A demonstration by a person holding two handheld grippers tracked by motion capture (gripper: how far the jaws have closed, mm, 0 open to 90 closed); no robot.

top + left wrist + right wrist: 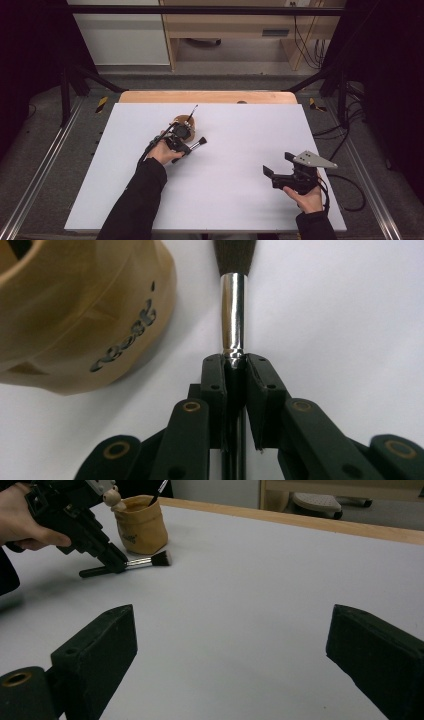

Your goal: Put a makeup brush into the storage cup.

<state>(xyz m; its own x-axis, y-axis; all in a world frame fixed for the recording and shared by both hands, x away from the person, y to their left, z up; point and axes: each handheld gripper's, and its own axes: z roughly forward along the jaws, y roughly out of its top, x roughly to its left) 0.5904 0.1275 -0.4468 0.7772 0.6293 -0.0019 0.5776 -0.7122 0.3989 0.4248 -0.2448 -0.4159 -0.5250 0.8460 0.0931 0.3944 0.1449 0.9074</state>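
Table: a wide white rectangular tabletop [235,200] with a light wooden far edge; everything in play sits on its left half.
Holder: a squat tan faceted wooden pot [184,122] with cut-out lettering on its side, standing upright just beyond the left hand; a thin dark-handled brush [193,111] already leans out of it.
Left gripper: the black two-jaw left gripper [189,145] points down and to the right at the table; its jaws are clenched on the brush handle, right behind the metal collar, as the left gripper view shows.
Right gripper: the black right gripper [279,165] with a grey three-cornered plate rests well apart at the right, jaws spread wide with nothing between them.
Brush: a make-up brush [131,563] with a black handle, shiny silver ferrule and short dark bristle head, lying flat on the table just beside the holder and apart from it.
Axis: its long axis runs level across the table; in the high view the bristles point right and slightly away, the handle end toward the person.
Step in hand: judged to be the pick-up of the brush for dropping into the pot.
Doing it well: the grip near the ferrule looks centred; lift straight up first, then tip the handle end down over the pot's mouth, clear of the leaning brush, so the pot is not knocked.
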